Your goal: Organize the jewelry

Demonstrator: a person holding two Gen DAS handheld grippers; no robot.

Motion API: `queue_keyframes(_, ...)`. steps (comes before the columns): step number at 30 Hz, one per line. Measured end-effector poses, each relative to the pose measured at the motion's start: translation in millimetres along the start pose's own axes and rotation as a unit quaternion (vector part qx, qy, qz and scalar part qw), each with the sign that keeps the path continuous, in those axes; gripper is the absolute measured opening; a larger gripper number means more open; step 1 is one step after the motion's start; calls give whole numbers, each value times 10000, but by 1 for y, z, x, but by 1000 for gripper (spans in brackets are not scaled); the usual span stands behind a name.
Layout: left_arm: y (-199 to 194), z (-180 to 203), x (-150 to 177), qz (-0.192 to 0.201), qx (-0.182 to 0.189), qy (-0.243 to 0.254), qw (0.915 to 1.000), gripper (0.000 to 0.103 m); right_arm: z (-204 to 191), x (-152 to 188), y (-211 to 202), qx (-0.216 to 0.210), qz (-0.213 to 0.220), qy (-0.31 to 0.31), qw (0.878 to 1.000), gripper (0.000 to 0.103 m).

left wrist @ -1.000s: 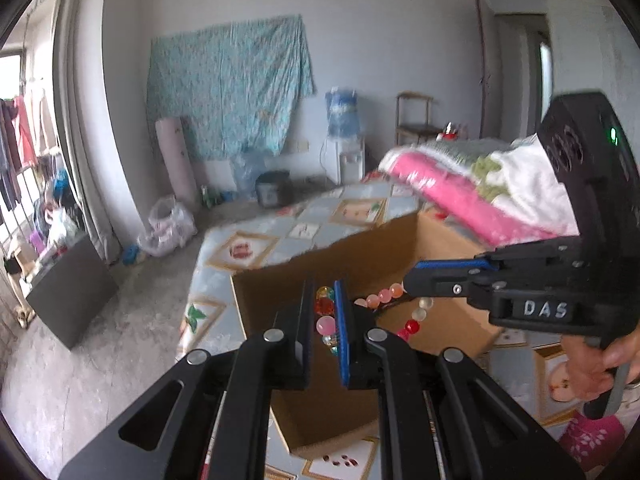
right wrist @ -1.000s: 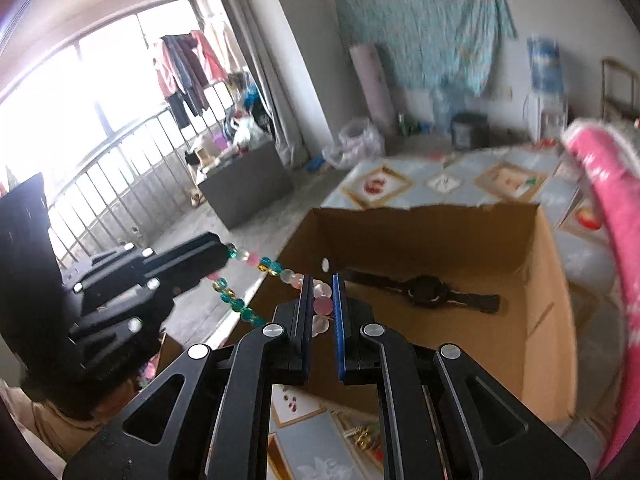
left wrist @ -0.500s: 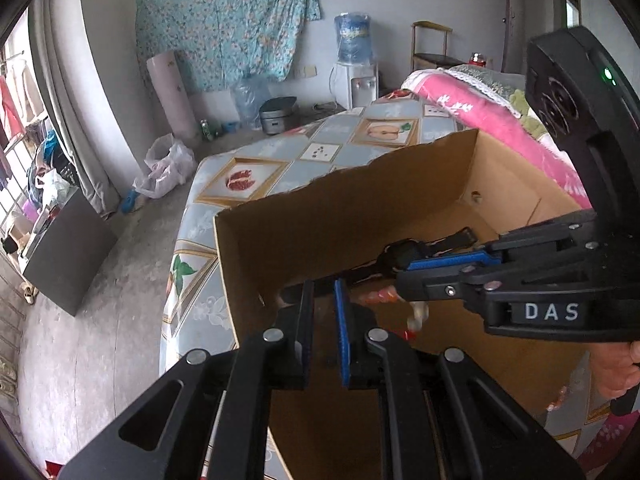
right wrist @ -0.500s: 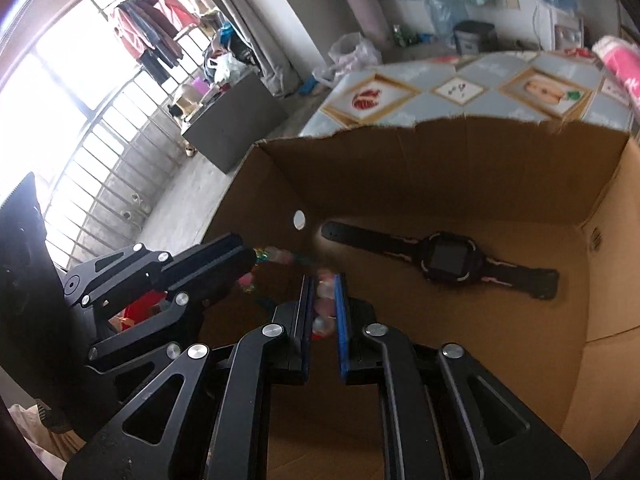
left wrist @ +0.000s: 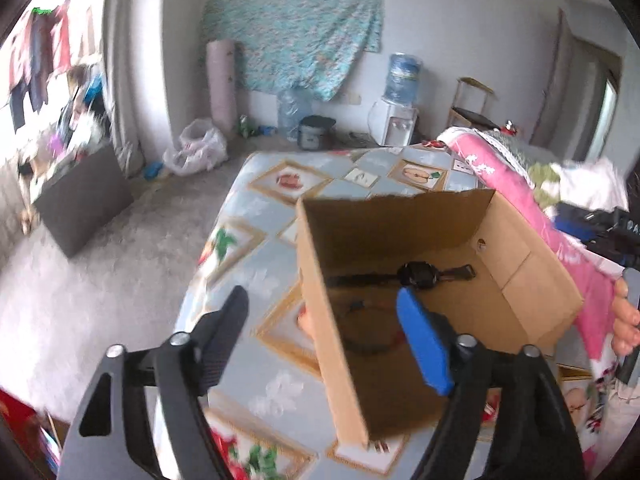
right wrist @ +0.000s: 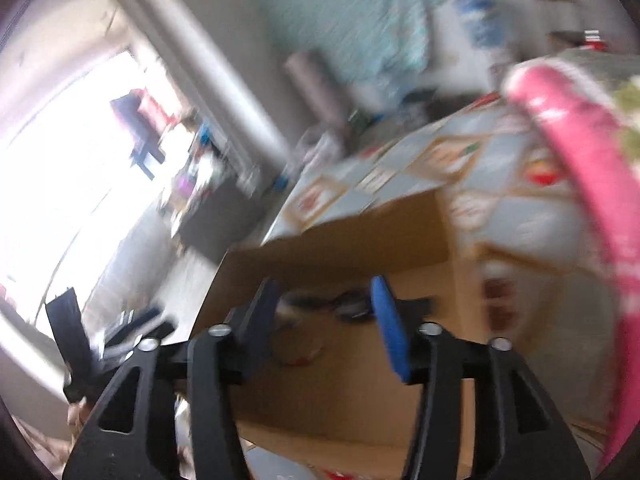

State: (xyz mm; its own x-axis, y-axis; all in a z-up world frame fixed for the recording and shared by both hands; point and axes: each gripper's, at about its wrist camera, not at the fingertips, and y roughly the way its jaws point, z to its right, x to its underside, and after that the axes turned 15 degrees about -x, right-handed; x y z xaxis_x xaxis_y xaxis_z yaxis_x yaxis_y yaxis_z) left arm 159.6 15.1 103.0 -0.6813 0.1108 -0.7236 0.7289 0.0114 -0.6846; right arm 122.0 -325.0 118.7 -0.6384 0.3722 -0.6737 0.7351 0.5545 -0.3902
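The left gripper (left wrist: 322,334) hung over the near left corner of the open cardboard box (left wrist: 532,280); its fingers (left wrist: 422,344) were spreading apart, released, with nothing between the pads; one finger stood outside the box's left wall and the blue-padded one over its inside; the box sat on a bed (left wrist: 256,216) covered by a pale blue sheet with framed fruit prints; a black wristwatch (left wrist: 416,274) lay flat on the box floor towards the far wall, its strap stretched out left and right; nearer the front, a beaded bracelet (left wrist: 370,330) lay on the floor as a dark loop with a bit of red at one side, apart from the watch; both pieces of jewelry were thus inside the box, neither touched by a gripper; a folded pink blanket (left wrist: 516,200) lay on the bed just beyond the box's right side.

The right wrist view was heavily blurred; the right gripper (right wrist: 324,316) also hovered above the box (right wrist: 340,384), its fingers (right wrist: 390,328) opening and empty; the bracelet (right wrist: 298,346) showed faintly on the cardboard below them, the watch (right wrist: 352,304) just beyond; at the right edge of the left view a hand (left wrist: 624,320) gripped the right gripper's handle; the left gripper's body appeared dimly at the left edge of the right view.
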Motion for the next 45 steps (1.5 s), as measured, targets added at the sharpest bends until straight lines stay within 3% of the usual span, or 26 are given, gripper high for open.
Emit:
queue_keyframes(2,-2,-11,19,-323,159,-362,9987,80,21,3,-26,72,266,377,9989,58)
queue_keyframes(4,1,-16,34,-584,281,-648,9958,80,44,12,-36,100,238,787,9966,58)
queue_keyframes(8,17,-18,61,-1148,676,-1319,9823,80,69,34,-24,75,-303,1324,9907,58)
queue_keyframes(10,23,-17,66,-1243,943,-1678,9734,80,75,43,-12,-62,-607,1516,9866,58)
queue_keyframes(12,29,-13,67,-1365,1200,-1833,9661,80,73,49,-4,-260,-848,1572,9836,58)
queue_keyframes(15,34,-4,64,-1453,1412,-1865,9613,80,62,48,0,-27,-924,1346,9866,60)
queue_keyframes(17,33,6,59,-1399,1540,-1742,9625,79,64,48,1,13,-879,1420,9859,60)
queue_keyframes(19,29,16,54,-1300,1295,-1417,9728,79,63,51,-1,44,-828,1441,9861,60)
queue_keyframes(21,27,20,51,-1223,1236,-1232,9770,79,64,51,-1,90,-747,1461,9864,60)
queue_keyframes(26,30,14,51,-1138,1396,-1256,9756,79,60,51,-1,208,-617,1402,9880,60)
queue_keyframes(29,18,7,49,-771,1001,-1039,9865,80,52,49,-15,441,-421,1231,9905,61)
queue_keyframes(32,-6,1,54,-326,838,-745,9932,84,35,52,-36,953,-259,763,9922,70)
queue_keyframes(35,-26,-8,73,-131,878,-334,9955,92,20,68,-45,1394,-526,297,9884,78)
queue_keyframes(38,-23,-6,101,-415,746,58,9963,96,9,101,-32,1694,-1212,-42,9781,84)
queue_keyframes(42,-3,11,127,-847,407,411,9947,96,-5,142,-3,1689,-1960,-224,9657,86)
queue_keyframes(45,12,26,134,-941,314,534,9936,96,-15,157,16,1719,-2199,-382,9595,93)
